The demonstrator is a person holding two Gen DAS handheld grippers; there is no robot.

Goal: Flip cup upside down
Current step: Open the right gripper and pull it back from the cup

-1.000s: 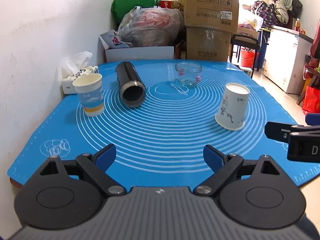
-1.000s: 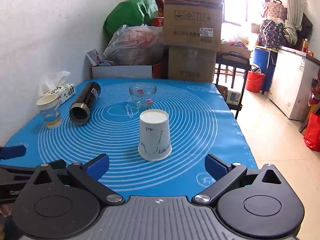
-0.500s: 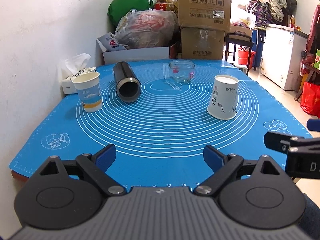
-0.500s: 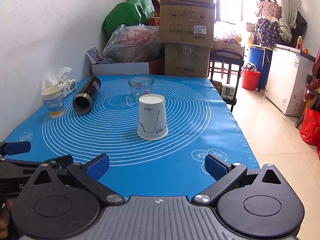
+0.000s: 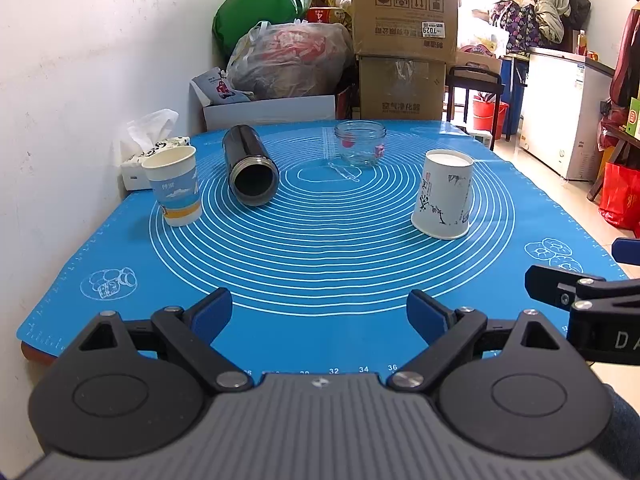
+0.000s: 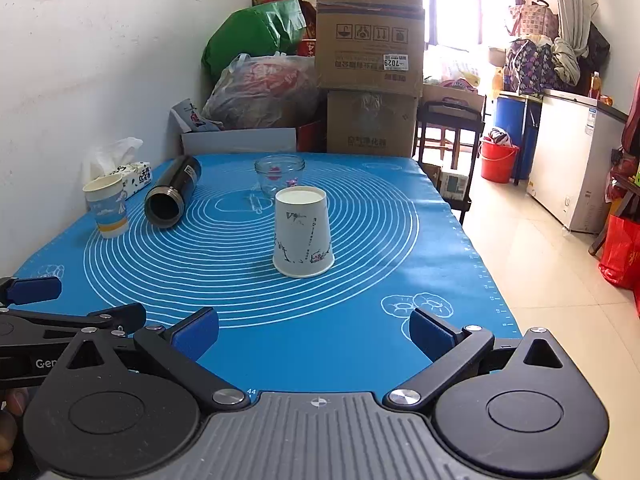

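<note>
A white paper cup [image 5: 443,194] with ink drawings stands upside down on the blue mat [image 5: 320,264], right of centre; it also shows in the right wrist view [image 6: 302,232]. A blue and white paper cup [image 5: 174,186] stands upright at the left [image 6: 107,206]. My left gripper [image 5: 320,314] is open and empty near the table's front edge. My right gripper [image 6: 314,330] is open and empty, also at the front edge, well short of the white cup.
A black flask [image 5: 249,170] lies on its side with its mouth toward me. A glass jar [image 5: 360,148] stands at the back. A tissue box [image 5: 154,148] sits by the wall. Boxes and bags [image 5: 404,36] are stacked behind the table.
Both grippers have drawn back from the cups toward the table's front edge. The white cup stays upside down on the mat.
</note>
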